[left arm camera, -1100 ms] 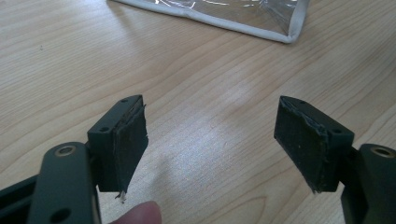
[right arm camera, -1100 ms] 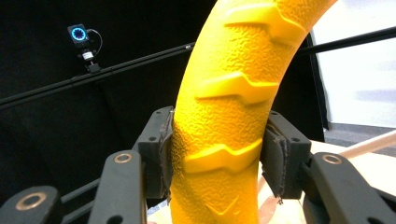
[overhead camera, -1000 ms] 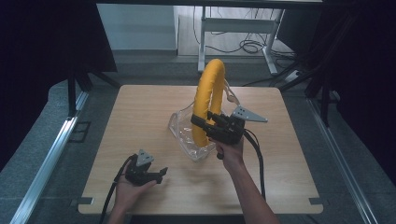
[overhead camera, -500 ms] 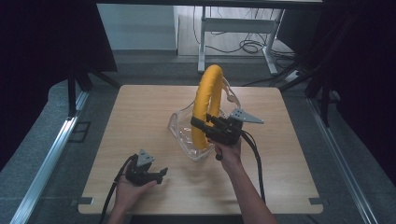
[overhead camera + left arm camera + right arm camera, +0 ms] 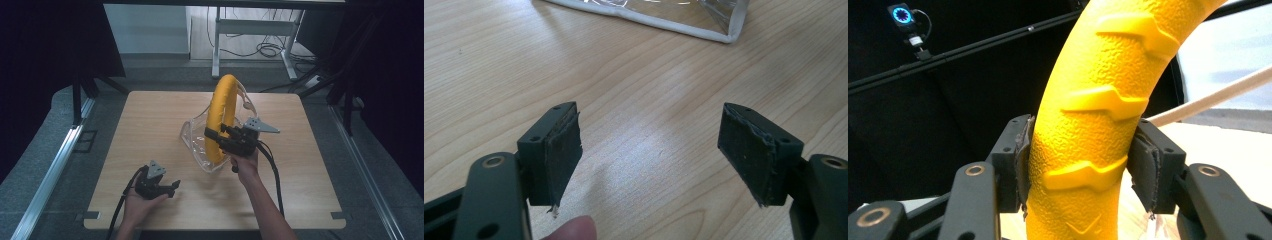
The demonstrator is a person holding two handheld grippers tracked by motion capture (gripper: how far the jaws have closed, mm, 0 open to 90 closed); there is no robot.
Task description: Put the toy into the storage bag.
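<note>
Yellow ring (image 5: 221, 117) upright in clear bag (image 5: 196, 145), gripped by right tongs (image 5: 216, 137)

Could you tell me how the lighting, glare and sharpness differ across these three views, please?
High view: soft and dim, dark surroundings, the table evenly lit. Left gripper view: sharp wood grain, a pale glare patch between the pads. Right gripper view: the yellow ring crisp, with a washed-out bright background at right.

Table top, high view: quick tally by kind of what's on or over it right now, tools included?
Yellow ring: 1, upright, clamped in the right tool.
Clear plastic bag: 1, around the ring's lower part.
Tools: 2, the left tool open and low over the table, away from the bag.
Total: 4.
</note>
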